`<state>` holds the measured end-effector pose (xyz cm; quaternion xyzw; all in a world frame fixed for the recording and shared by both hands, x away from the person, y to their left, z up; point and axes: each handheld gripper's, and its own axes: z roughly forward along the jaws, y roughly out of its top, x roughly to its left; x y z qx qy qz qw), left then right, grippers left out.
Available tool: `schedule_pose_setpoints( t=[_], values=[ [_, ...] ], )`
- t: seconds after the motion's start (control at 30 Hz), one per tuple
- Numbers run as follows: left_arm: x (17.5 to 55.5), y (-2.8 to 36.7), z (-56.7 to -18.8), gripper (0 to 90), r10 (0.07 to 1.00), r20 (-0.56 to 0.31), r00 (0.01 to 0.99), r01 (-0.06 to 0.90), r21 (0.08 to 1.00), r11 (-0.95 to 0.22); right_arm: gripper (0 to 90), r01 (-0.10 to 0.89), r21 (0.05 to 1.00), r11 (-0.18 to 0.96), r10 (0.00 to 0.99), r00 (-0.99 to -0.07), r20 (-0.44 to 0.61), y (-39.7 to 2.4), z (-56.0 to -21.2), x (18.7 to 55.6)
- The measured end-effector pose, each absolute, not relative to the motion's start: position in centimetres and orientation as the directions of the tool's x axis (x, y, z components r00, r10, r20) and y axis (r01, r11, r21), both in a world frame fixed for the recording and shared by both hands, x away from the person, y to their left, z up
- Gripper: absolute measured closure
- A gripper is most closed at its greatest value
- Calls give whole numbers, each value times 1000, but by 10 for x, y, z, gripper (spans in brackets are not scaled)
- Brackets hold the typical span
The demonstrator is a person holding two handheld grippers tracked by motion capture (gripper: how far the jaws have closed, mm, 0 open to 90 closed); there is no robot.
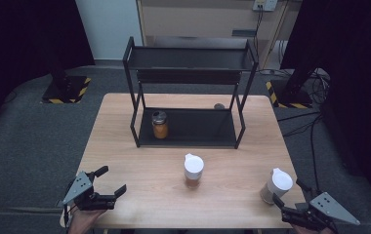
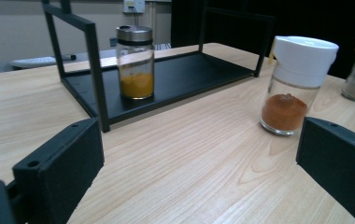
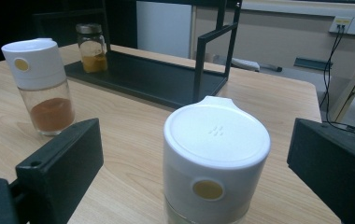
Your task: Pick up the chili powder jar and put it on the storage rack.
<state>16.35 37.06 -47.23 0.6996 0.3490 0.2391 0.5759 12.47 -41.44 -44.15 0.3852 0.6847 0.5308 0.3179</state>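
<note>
Fingers on both grippers stand spread and empty: the left gripper [image 1: 109,192] low over the pale wood-grain worktop [image 1: 139,161], the right gripper [image 1: 289,194] just behind a white-capped glass shaker of pale powder [image 1: 276,185]. A like shaker of rust-red spice [image 1: 193,170] stands mid-worktop. One steel-lidded glass jar of yellow powder [image 1: 159,125] already sits on the matte black metal rack [image 1: 188,127]; shelving the two shakers probably remains.
</note>
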Motion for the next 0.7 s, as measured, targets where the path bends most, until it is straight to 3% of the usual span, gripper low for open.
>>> schedule_pose_setpoints(
  t=[0.7],
  values=[
    [165, 370, -472, 0, 754, -71, 653, 216, 972, -96, 33, 189, 974, 127, 860, -510, -13, -409, -420, 128]
  ],
)
